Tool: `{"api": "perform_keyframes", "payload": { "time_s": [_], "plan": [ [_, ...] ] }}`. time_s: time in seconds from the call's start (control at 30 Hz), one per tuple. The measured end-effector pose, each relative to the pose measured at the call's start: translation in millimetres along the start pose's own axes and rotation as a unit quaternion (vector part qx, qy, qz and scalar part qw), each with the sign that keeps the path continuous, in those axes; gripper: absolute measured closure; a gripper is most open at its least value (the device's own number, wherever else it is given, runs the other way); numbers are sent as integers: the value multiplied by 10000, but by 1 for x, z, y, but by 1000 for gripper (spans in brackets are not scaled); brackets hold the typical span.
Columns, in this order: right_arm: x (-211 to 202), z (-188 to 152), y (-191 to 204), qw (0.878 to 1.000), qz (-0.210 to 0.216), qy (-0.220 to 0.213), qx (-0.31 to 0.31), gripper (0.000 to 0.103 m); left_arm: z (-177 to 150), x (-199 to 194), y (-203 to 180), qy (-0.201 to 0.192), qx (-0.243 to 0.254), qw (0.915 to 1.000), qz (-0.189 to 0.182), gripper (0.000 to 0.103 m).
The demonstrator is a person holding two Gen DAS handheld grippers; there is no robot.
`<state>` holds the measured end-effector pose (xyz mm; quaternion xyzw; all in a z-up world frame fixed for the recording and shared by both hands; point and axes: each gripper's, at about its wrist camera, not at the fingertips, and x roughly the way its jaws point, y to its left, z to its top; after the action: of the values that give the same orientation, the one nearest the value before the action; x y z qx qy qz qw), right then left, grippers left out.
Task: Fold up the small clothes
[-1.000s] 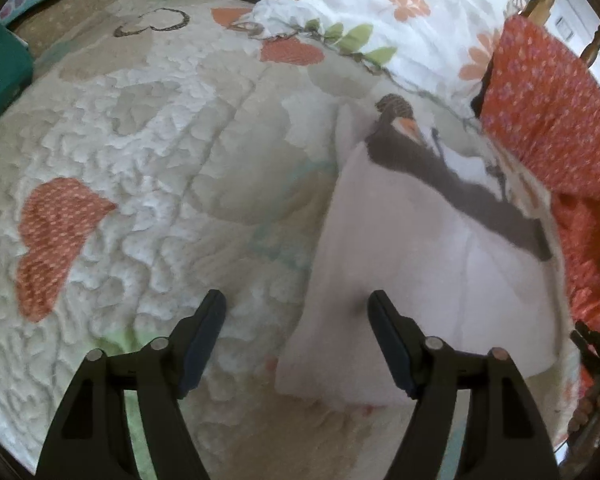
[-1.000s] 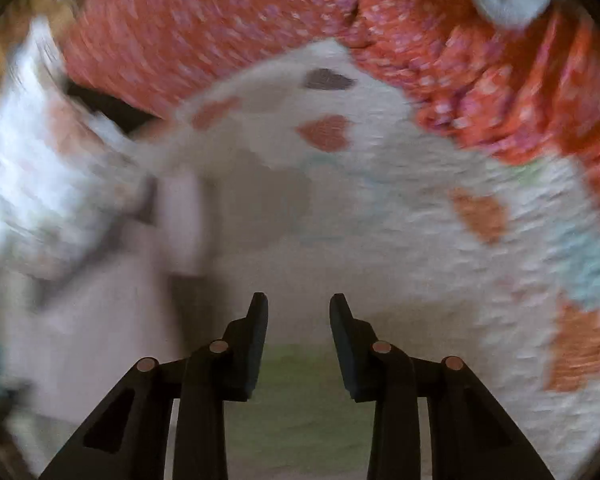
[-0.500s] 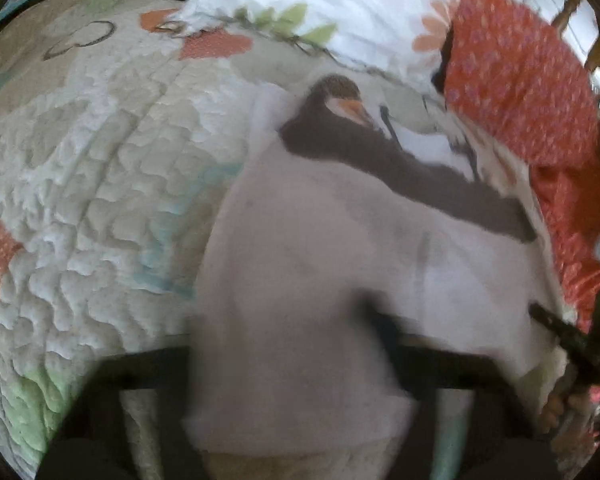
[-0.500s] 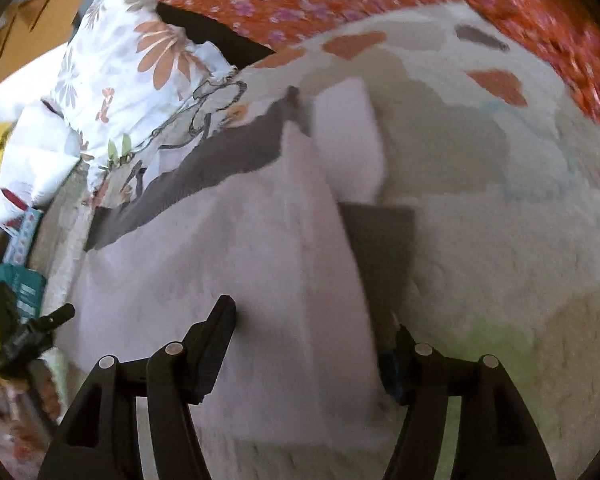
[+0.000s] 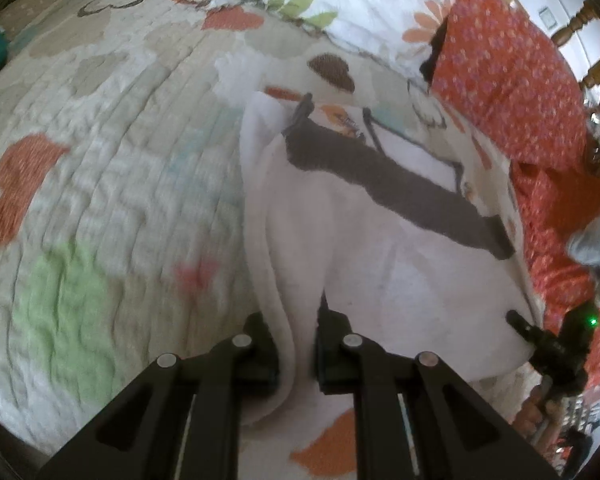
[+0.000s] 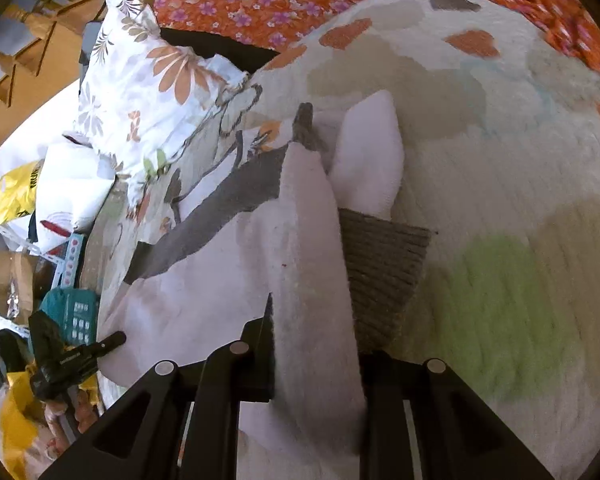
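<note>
A small white fleece garment (image 5: 400, 264) with a dark grey band (image 5: 396, 184) lies on the quilt. My left gripper (image 5: 296, 344) is shut on its near left edge, which bunches between the fingers. In the right wrist view the same garment (image 6: 204, 288) shows with a grey ribbed cuff (image 6: 380, 272) and a white sleeve (image 6: 372, 160). My right gripper (image 6: 316, 360) is shut on a fold of the white cloth at the near edge. The right gripper's tip shows in the left wrist view (image 5: 540, 336).
A patterned quilt (image 5: 100, 160) covers the bed. A floral pillow (image 6: 148, 92) and an orange flowered pillow (image 5: 512, 80) lie at the far side. A wooden headboard (image 5: 580, 32) stands behind. Boxes and a yellow bag (image 6: 16, 192) lie beside the bed.
Both grippers moved onto the garment's near edge and closed on it from open. The cloth now bunches up between each pair of fingers.
</note>
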<state>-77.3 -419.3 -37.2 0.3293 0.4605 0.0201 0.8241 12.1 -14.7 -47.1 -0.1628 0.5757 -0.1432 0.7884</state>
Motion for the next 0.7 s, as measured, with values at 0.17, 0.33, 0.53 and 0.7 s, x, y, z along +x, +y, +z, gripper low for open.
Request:
{"api": "perform_keyframes", "payload": {
  "time_s": [0.17,0.33,0.53,0.7],
  "plan": [
    [-10,-27,-15,9996,-248,94,55,80,-26,-1,17,73,-257,9996,132,84],
    [-35,-33,-33,9983,-387,-235,372,68,-28,-29,30,-367,-381,9983,242,78],
    [-84,-37,-30,9872,-982,-1205,348,67,-35,-68,49,-1167,-713,9875,785,74],
    [-79,-45,33,9858,-658,-1273,-871,67,-39,-75,20,-1561,-115,9863,525,61]
  ]
}}
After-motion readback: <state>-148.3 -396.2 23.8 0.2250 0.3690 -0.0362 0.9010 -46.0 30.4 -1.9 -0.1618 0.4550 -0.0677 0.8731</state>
